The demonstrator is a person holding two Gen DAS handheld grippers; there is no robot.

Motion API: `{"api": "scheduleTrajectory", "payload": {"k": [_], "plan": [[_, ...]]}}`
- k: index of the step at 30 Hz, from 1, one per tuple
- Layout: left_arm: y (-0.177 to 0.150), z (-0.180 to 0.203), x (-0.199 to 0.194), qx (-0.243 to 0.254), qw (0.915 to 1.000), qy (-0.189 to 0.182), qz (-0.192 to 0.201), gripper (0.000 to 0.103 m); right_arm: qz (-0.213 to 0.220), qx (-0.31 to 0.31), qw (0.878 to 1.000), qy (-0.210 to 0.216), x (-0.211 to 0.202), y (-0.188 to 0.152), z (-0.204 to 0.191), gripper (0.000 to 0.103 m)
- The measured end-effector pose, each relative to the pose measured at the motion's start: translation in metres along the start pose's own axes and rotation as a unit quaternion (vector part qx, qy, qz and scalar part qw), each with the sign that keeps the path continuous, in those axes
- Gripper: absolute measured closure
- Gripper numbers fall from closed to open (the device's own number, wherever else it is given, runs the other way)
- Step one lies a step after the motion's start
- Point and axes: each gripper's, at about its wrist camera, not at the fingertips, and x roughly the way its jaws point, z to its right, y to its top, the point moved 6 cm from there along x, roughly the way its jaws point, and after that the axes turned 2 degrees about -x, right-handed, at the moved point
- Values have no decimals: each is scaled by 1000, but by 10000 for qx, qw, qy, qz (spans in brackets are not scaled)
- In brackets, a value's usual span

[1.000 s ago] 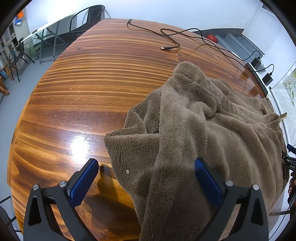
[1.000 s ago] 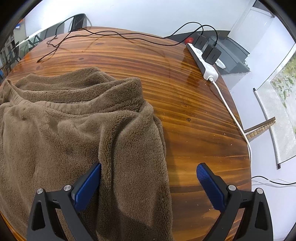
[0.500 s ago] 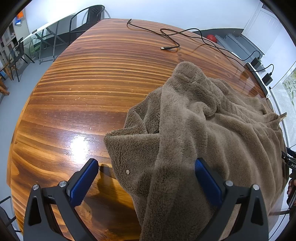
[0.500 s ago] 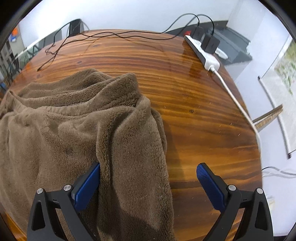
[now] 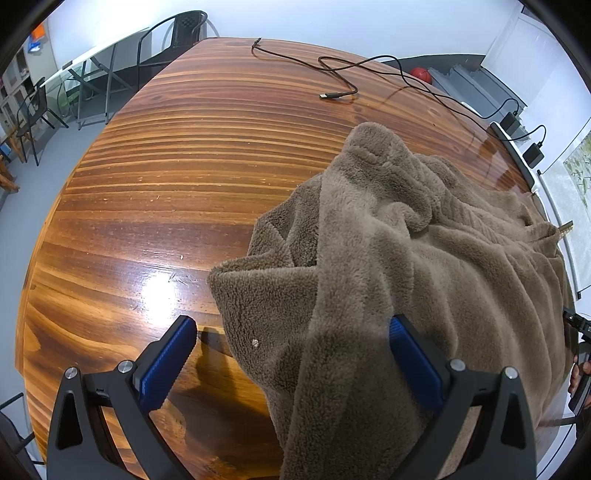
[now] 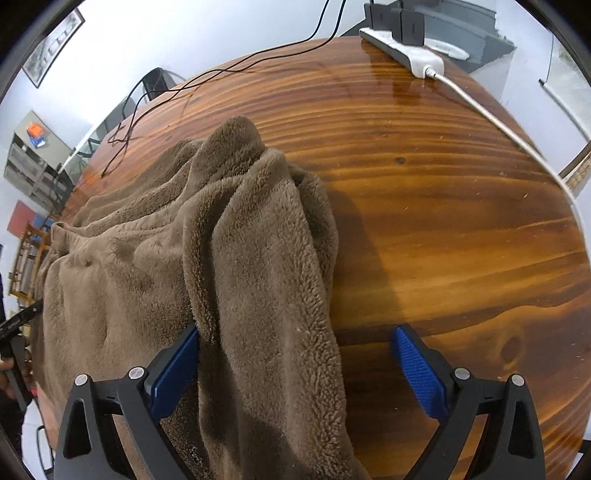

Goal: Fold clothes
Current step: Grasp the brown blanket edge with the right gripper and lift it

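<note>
A rumpled brown fleece garment [image 5: 424,266] lies heaped on a glossy striped wooden table [image 5: 177,177], its near folds draped between the wide-open blue-padded fingers of both the left gripper [image 5: 291,354] and the right gripper [image 6: 295,358]; neither grips it. A thin black cable [image 5: 343,79] trails across the far side of the table. At the far right, a white power strip [image 6: 402,50] holds black plug adapters [image 6: 397,20]. Black metal chairs [image 5: 173,40] stand beyond the far left edge.
</note>
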Motion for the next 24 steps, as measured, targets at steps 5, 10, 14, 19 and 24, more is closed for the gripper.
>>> {"api": "scheduleTrajectory", "payload": {"k": [5,10,14,19,24], "plan": [[-1,0,1,-31,10000,-8,0,0,-6,-303,9990,337,-2,1,-11,37],[-2,0,0,-39,10000,2,4,0,-5,-282,9977,609,-2,0,-18,66],[-2,0,-2,-5,10000,49,28,0,191,-178,9968,750,-13,-4,-20,76],[0,2,-7,88,9997,175,113,0,542,-305,9952,760,-42,1,-36,78],[2,-1,-16,108,9995,229,209,0,814,-432,9931,732,-66,12,-70,79]]}}
